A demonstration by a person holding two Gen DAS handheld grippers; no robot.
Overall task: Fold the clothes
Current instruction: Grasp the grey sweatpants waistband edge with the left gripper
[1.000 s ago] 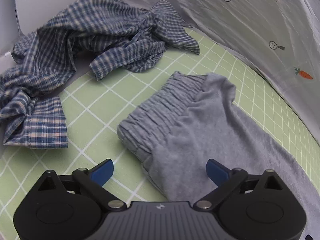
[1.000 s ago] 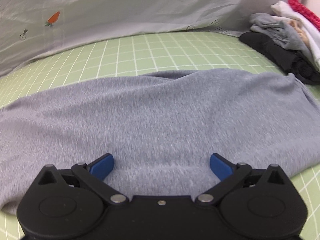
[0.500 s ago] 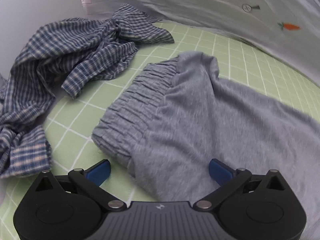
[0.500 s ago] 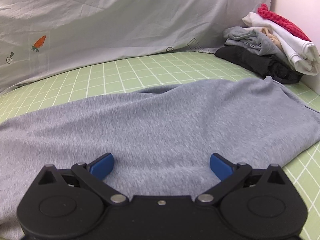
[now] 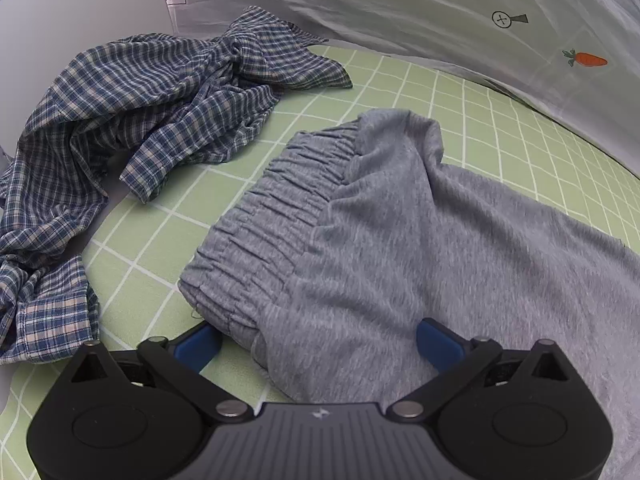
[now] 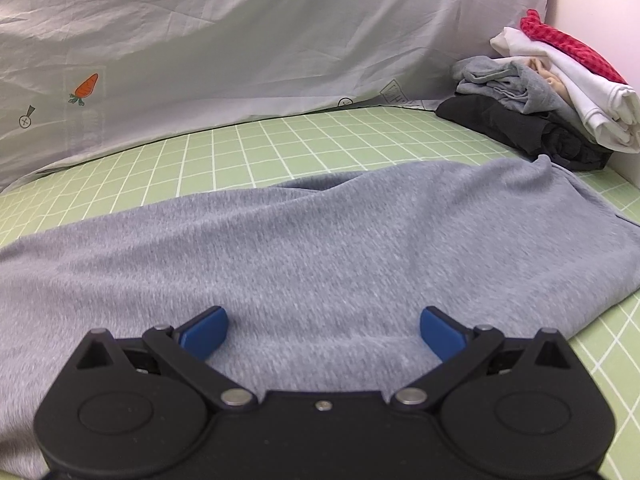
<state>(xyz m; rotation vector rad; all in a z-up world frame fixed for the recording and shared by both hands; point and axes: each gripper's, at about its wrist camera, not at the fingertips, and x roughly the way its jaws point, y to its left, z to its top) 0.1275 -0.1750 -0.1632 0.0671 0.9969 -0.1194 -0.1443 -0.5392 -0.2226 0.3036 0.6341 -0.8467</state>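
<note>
Grey sweatpants (image 5: pixel 400 240) lie flat on the green grid mat (image 5: pixel 500 128), with the ribbed waistband (image 5: pixel 272 220) at their left end. My left gripper (image 5: pixel 318 346) hovers at the near corner of the waistband; its jaws stand wide and are closing, with the cloth's corner between them and the blue pads clear of it. In the right wrist view the grey sweatpants (image 6: pixel 340 248) stretch across the mat. My right gripper (image 6: pixel 322 334) stands open just above the leg fabric, gripping nothing.
A crumpled blue plaid shirt (image 5: pixel 140 120) lies left of the waistband. A stack of folded clothes (image 6: pixel 552 92) sits at the mat's far right corner. A grey printed sheet (image 6: pixel 240 60) hangs behind the green mat (image 6: pixel 280 148).
The left gripper has rolled and moved in over the waistband corner, which now sits between its jaws. The right view has tilted up a little, showing more of the folded stack.
</note>
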